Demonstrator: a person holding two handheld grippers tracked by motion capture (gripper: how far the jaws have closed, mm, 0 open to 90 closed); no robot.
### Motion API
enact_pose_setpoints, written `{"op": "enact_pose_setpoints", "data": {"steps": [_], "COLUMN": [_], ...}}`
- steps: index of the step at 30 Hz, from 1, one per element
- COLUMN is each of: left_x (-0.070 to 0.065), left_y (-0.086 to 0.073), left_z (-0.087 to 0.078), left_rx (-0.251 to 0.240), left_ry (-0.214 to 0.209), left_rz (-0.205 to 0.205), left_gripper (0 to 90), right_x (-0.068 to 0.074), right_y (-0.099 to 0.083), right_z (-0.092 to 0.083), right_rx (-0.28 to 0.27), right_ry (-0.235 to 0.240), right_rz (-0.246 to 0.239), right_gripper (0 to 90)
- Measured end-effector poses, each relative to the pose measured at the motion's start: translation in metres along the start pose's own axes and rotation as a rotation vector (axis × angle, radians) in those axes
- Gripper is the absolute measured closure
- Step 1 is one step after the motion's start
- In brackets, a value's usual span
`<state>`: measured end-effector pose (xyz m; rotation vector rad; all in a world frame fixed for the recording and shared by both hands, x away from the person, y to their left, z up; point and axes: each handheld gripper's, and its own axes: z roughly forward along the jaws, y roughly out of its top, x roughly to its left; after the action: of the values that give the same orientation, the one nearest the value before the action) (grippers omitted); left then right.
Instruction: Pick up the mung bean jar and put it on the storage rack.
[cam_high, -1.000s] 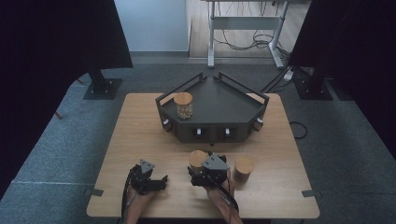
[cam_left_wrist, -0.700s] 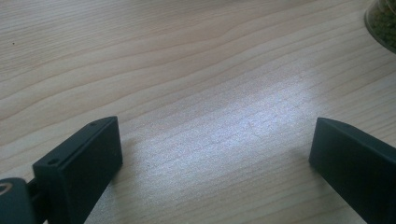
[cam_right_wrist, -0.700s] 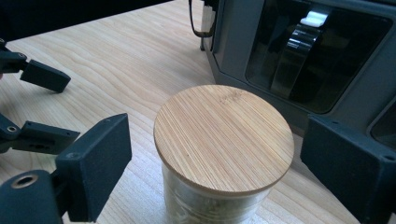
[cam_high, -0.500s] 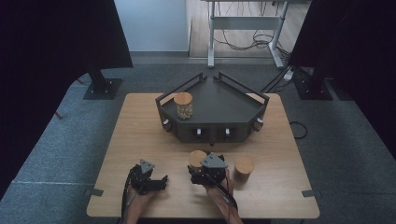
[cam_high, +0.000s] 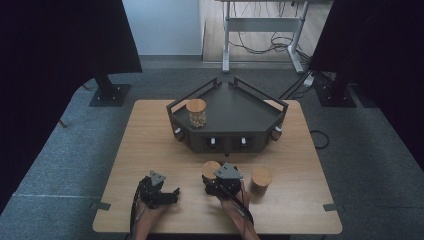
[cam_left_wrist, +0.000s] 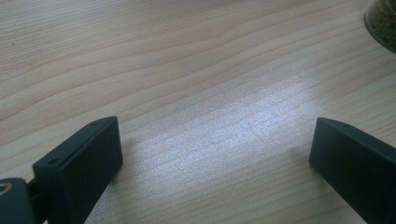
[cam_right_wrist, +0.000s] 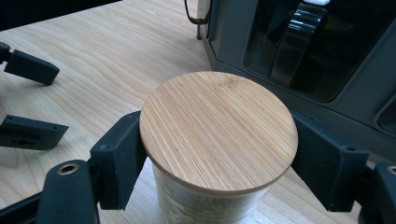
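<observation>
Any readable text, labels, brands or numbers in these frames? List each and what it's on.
None readable. The bamboo lid of the jar held in the right gripper is bare wood grain. The dark tray, the two other jars and the table carry no print that can be made out.

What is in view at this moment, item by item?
Jars: three, glass with bamboo lids; one on the tray, one held, one right of it.
Tray: one, black, far middle of table.
Table: one, light wood.
Desk: one, grey, behind.
Right gripper: black, jaws just closed, shut on the held jar.
Left gripper: black, open over bare table.
</observation>
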<state>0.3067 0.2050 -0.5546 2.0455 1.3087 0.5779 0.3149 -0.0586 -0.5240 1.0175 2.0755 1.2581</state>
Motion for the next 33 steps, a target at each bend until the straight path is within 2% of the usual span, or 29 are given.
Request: {"op": "enact_pose_setpoints", "data": {"steps": [10, 20, 33], "left_x": [0.000, 0.000, 0.000], "left_y": [0.000, 0.000, 0.000], "left_z": [0.000, 0.000, 0.000], "left_rx": [-0.001, -0.001, -0.001], "left_ry": [-0.001, -0.001, -0.001], "left_rz": [-0.001, -0.001, 0.000], "left_gripper": [2.2, 2.2, 2.2], "right_x": [0.003, 0.003, 0.002], "right_y": [0.001, 0.002, 0.013], "right_z": [-0.001, -0.004, -0.017], "right_rx": [0.010, 0.020, -0.018], "right_ry": [-0.029, -0.025, -0.026], "right_rz": [0.006, 0.007, -0.005], "right_gripper": [23.3, 23.4, 23.4]}}
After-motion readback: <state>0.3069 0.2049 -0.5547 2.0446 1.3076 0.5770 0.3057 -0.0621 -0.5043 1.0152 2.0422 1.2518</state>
